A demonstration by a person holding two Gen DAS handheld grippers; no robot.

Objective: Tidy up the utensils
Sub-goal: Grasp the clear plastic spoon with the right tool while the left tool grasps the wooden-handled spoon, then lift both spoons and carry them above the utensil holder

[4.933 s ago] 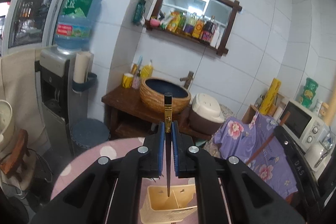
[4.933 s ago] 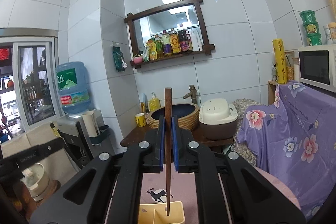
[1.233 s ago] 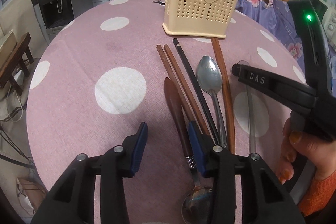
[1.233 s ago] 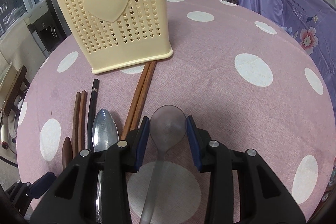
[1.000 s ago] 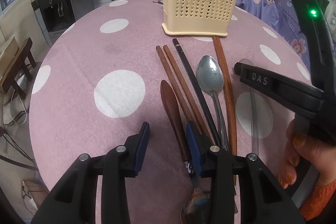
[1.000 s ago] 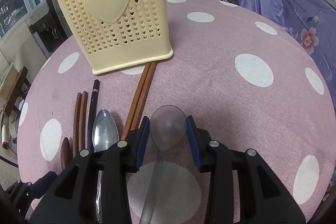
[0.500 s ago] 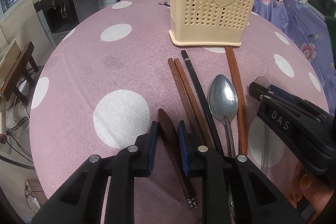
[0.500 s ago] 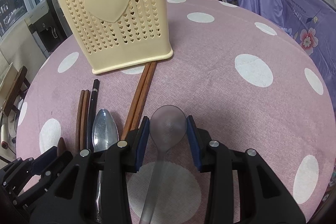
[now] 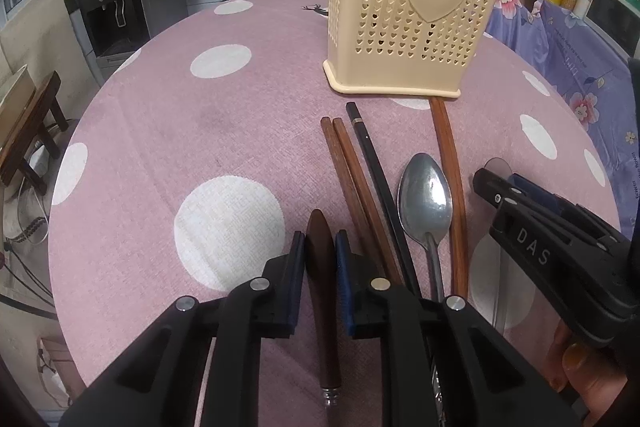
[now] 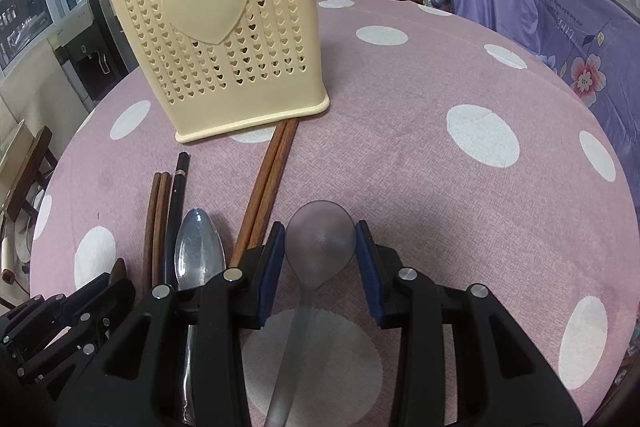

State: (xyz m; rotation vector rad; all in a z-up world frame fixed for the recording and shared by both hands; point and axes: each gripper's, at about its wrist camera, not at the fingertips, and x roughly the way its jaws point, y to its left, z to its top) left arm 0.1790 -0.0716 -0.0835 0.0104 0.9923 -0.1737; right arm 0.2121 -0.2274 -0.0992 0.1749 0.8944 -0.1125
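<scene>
My left gripper (image 9: 320, 247) is shut on a dark wooden-handled utensil (image 9: 325, 291) lying on the pink dotted tablecloth (image 9: 160, 131). My right gripper (image 10: 320, 247) is open, its pads on either side of the bowl of a translucent grey plastic spoon (image 10: 318, 239) that lies on the cloth. A cream perforated utensil holder (image 9: 412, 11) with a heart stands at the far side; it also shows in the right wrist view (image 10: 224, 31) with two sticks in it. Brown chopsticks (image 9: 352, 183), a black chopstick (image 9: 376, 171), a steel spoon (image 9: 426, 203) and a second brown pair (image 10: 268, 187) lie between the grippers.
The round table drops off at its left edge (image 9: 68, 163) toward a wooden stool (image 9: 28, 131) and a water dispenser (image 9: 120, 7). A purple flowered cloth (image 10: 560, 23) covers furniture at the right. A person's hand holds the right gripper's handle (image 9: 592, 367).
My left gripper has moved forward and closed its pads onto the dark wooden handle. My right gripper has stayed open around the grey spoon's bowl.
</scene>
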